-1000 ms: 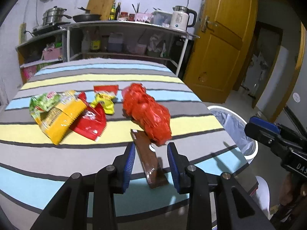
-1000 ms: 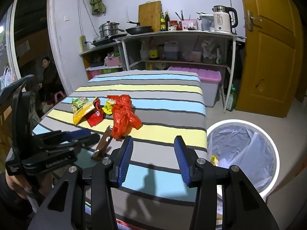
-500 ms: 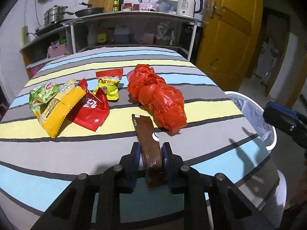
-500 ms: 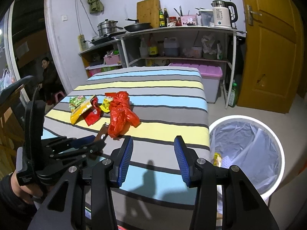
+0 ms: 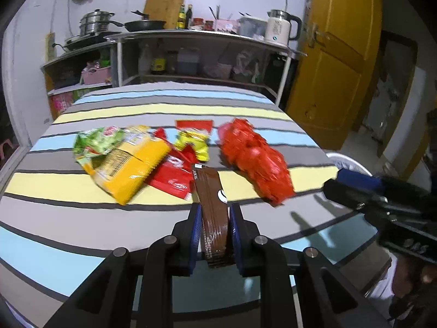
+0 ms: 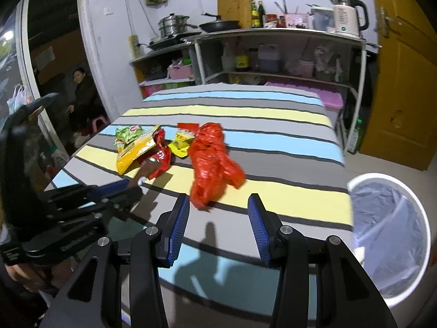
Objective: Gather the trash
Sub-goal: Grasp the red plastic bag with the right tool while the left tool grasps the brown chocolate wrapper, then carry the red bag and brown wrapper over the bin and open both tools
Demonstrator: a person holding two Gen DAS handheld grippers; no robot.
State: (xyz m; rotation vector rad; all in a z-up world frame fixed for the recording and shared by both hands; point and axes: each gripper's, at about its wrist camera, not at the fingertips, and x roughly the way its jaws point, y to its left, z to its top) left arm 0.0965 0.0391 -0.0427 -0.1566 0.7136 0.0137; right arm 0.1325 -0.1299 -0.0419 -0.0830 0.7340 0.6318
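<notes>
We see the counter under its cloth of grey, yellow and light blue stripes (image 5: 245, 109) filling most of both views, with the litter gathered across its middle. Off its edge at about three o'clock in the right wrist view stands the round white bin lined with a pale plastic bag (image 6: 387, 235), on the floor and apart from the counter. Biggest of the litter is the crumpled red plastic bag (image 5: 254, 158), lying at one o'clock from the left gripper (image 5: 214, 220). At eleven o'clock lies the yellow snack bag (image 5: 128, 166), with the green snack packet (image 5: 95, 139) against its far end and the flat red foil wrapper (image 5: 174, 172) tucked at its near side. Beyond that, at twelve o'clock, sits the small yellow and red packet (image 5: 194, 136). The long brown wrapper (image 5: 211, 199) is where the work is: the left jaws are closed on its near end, and its far end points toward the red wrapper; we cannot tell whether it clears the cloth. Our right gripper (image 6: 220, 217) hangs above the near edge of the counter with its jaws spread wide and nothing between them, the red bag just beyond at twelve o'clock
</notes>
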